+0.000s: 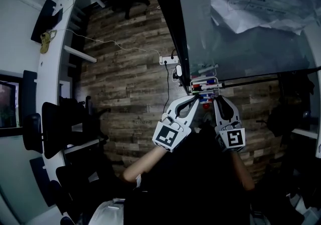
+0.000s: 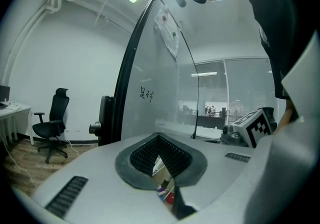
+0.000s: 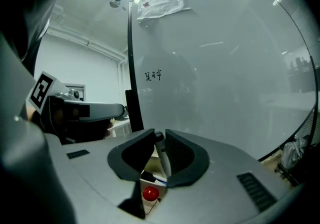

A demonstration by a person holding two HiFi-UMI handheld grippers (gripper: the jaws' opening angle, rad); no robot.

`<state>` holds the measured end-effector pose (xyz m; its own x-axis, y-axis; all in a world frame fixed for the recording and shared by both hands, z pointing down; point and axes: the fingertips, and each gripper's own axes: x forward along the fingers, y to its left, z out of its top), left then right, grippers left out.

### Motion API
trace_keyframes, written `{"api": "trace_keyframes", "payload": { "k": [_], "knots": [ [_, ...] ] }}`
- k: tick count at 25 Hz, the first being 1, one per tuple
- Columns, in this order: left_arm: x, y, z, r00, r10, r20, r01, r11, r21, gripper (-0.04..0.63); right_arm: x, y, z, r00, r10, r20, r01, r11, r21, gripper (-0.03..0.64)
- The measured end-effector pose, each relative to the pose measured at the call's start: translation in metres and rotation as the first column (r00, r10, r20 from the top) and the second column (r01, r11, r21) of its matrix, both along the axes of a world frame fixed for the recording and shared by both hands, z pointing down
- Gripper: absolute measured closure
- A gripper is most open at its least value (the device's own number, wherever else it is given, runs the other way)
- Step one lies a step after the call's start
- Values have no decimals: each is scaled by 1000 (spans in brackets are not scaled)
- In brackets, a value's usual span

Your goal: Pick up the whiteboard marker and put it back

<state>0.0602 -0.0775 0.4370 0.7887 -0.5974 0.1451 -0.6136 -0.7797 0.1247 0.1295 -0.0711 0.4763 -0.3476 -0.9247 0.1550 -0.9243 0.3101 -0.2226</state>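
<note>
Figure: right tongs (image 3: pixel 159 143) clenched the pale-barrelled, dark-capped whiteboard marker (image 3: pixel 162 157) between their 2 pads, just above the white marker tray (image 1: pixel 204 79). A straight descent before release was advisable. Left tongs (image 2: pixel 159 140) were closed and empty.

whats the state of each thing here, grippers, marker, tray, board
left gripper: shut, nothing held
right gripper: shut on the whiteboard marker
whiteboard marker: held roughly upright, above the tray
marker tray: holds several markers
whiteboard: mostly blank, one small scribble, paper stuck near the top
</note>
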Motion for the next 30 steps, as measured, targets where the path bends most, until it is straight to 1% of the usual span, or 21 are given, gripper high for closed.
{"api": "trace_keyframes", "payload": {
  "k": [9,15,19,23,26,30],
  "knots": [
    [7,-6,0,1000,-4,5,4,1000,-10,589,5,-6,13,1000,-8,25,8,999,-34,538],
    [13,-9,3,1000,-1,7,1,1000,-15,589,14,-7,30,999,1,44,3,996,-86,538],
    [15,-8,8,999,17,32,-17,1000,-10,589,19,-6,37,998,15,66,-6,992,-127,538],
    [17,-10,5,1000,1,16,-1,1000,-16,589,24,-9,39,999,15,39,-10,993,-118,538],
    [17,-11,7,1000,4,24,-4,1000,-14,589,24,-11,37,999,15,50,-9,993,-117,538],
    [20,-14,5,1000,-2,18,2,1000,-13,589,25,-13,36,999,9,34,-6,994,-110,538]
  ]
}}
